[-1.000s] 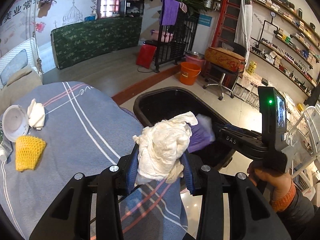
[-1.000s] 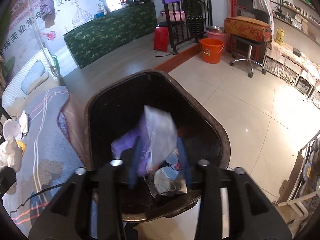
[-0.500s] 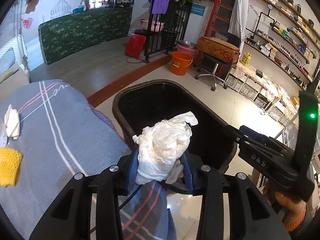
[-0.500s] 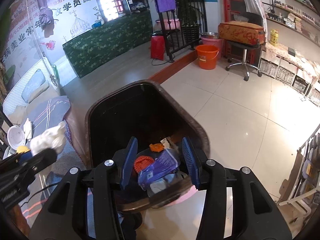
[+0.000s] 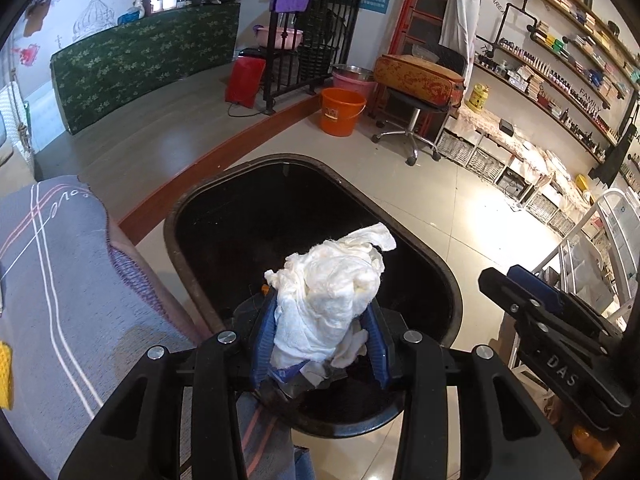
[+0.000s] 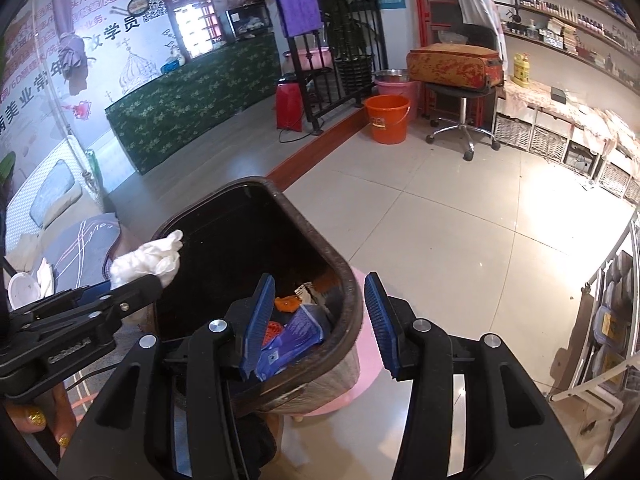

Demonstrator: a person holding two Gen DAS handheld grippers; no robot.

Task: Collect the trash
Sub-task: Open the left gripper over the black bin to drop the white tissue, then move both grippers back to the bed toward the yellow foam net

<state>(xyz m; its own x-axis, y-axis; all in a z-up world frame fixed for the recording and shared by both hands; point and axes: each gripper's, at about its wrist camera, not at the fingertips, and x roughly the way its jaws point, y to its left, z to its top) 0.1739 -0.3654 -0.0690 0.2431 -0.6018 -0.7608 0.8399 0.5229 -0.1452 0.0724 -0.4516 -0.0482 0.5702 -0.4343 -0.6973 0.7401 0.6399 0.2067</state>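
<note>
**Right drop done, left wad next**

The right gripper (image 6: 316, 322) had just opened, empty; its purple packet (image 6: 294, 334) lay in the black bin (image 5: 436, 260). The left gripper (image 5: 318, 330) had carried its pinched white tissue wad (image 5: 328, 284) over the bin, ready to drop.

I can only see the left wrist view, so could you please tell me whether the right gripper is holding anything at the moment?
Observer: No. The right gripper stands open and empty, straddling the near rim of the black bin.
Operator: Thank you. Is there trash in the bin already?
Observer: Yes, a purple wrapper and an orange scrap lie at the bottom.
Operator: And does my white tissue wad look clear of the table?
Observer: From the right wrist view, the white tissue wad in the left gripper sits at the bin's left rim.
</note>
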